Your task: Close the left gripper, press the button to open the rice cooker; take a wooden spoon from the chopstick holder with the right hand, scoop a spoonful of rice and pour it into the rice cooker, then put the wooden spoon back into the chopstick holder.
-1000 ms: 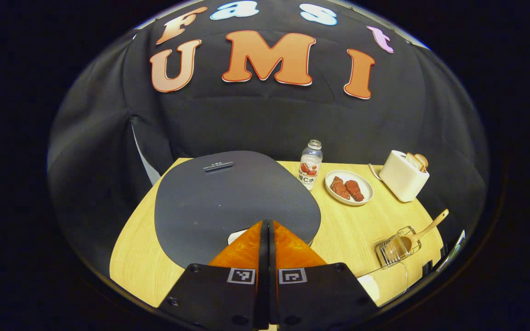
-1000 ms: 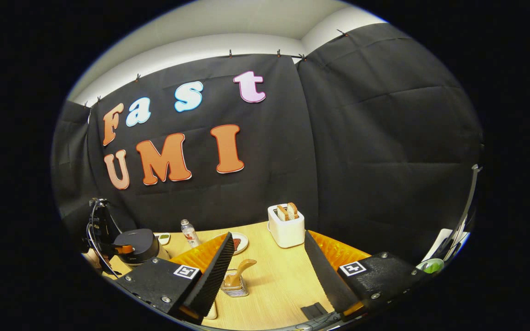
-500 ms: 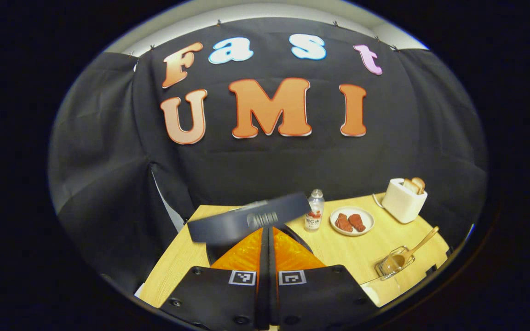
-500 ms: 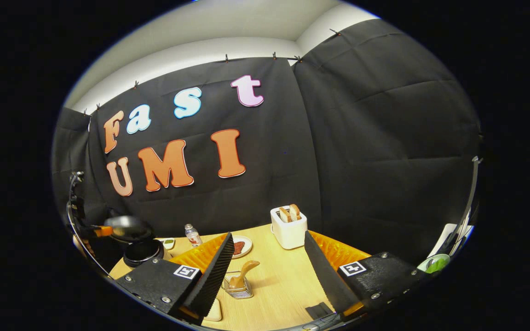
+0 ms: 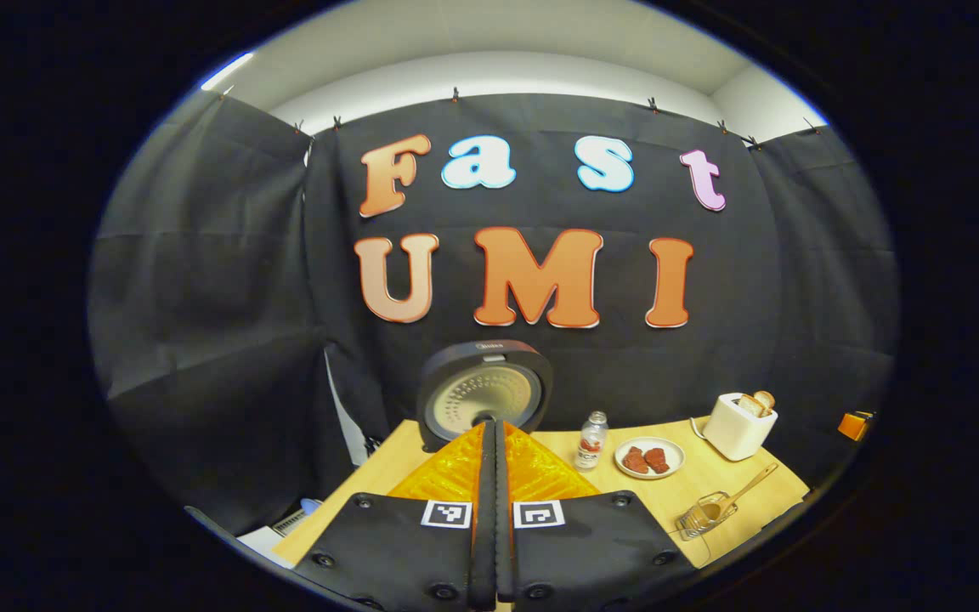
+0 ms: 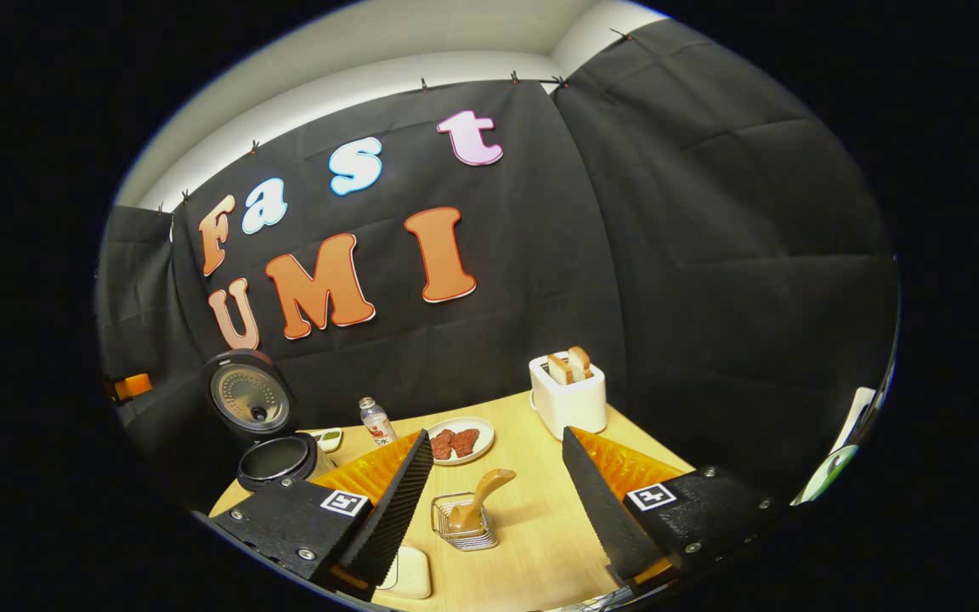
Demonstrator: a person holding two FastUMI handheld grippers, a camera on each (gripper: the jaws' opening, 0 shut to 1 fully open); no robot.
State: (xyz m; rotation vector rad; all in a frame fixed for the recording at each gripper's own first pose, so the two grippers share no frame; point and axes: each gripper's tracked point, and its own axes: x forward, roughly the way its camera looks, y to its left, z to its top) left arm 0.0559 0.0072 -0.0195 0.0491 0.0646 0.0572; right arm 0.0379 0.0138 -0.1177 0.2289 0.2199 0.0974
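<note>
The right gripper [image 6: 498,476] is hanging with its jaws spread wide above the wooden table [image 6: 540,544], and the wire chopstick holder [image 6: 462,520] with the wooden spoon [image 6: 483,498] is sitting between its fingers in the right gripper view, a little ahead and below. The left gripper [image 5: 495,442] is showing its fingers pressed flat together with nothing between them, pointing at the rice cooker [image 6: 275,459], whose lid [image 5: 486,398] is standing upright and showing its perforated inner plate, so the button step looks done. The step in hand is taking the spoon: the handle is leaning up and to the right out of the holder, so the right gripper should be coming down over the upper handle, squaring its fingers to either side of it and closing well above the wire rim, then lifting along the handle's lean so the light holder is not dragged. The pale container [image 6: 409,571] at the near edge may be holding the rice, though it is too cropped to tell.
</note>
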